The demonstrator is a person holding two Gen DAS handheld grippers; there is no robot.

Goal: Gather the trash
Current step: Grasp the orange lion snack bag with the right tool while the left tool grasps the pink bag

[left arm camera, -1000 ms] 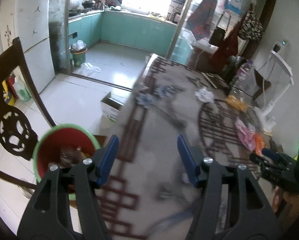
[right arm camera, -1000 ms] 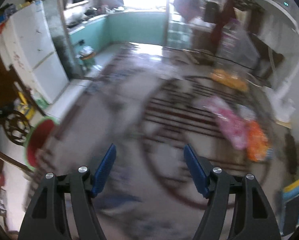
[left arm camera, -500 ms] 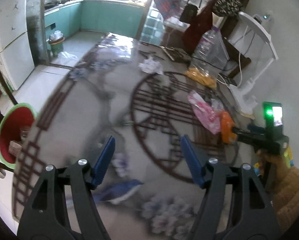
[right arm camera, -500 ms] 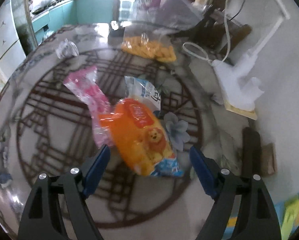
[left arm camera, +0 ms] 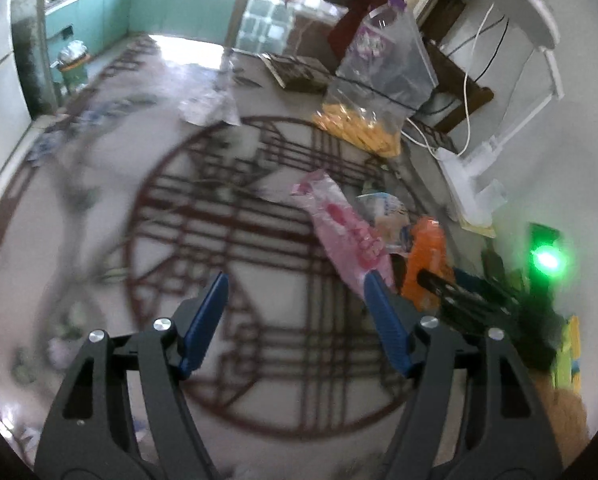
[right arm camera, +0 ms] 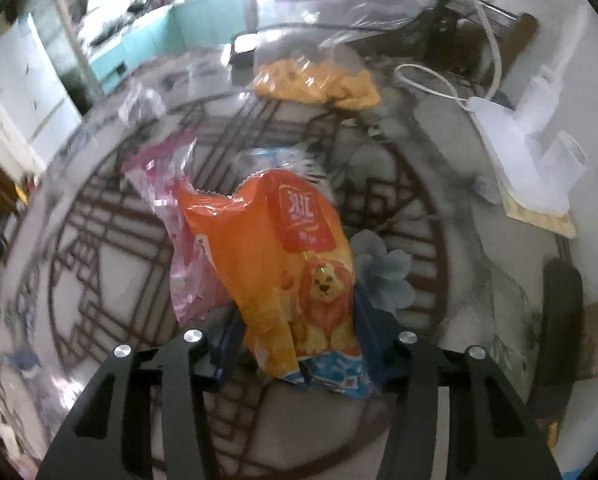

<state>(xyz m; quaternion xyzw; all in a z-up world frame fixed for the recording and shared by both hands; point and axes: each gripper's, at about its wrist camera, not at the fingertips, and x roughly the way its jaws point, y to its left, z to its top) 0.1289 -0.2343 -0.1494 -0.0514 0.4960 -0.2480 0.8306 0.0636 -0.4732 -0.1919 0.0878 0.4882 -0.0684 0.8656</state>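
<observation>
An orange snack bag (right arm camera: 287, 264) with a lion print lies on the patterned table between my right gripper's (right arm camera: 295, 320) open jaws, which reach around its near end; whether they touch it I cannot tell. A pink wrapper (right arm camera: 179, 216) lies under its left side and a clear blue-white wrapper (right arm camera: 275, 160) behind it. In the left wrist view my left gripper (left arm camera: 295, 304) is open and empty above the table, left of the pink wrapper (left arm camera: 347, 232) and the orange bag (left arm camera: 427, 256). The right gripper (left arm camera: 451, 292) shows there at the bag. A crumpled white wrapper (left arm camera: 207, 108) lies farther back.
A clear bag of yellow snacks (left arm camera: 363, 128) stands at the back of the table (left arm camera: 99, 208). A white lamp base (left arm camera: 475, 184) with cables stands at the right edge against the wall. A dark flat object (right arm camera: 559, 312) lies at the right. A small bin (left arm camera: 73, 64) stands on the kitchen floor.
Both grippers have swung right across the table, away from the red bin by the chair. The right gripper has closed in on the orange bag, now between its jaws.
</observation>
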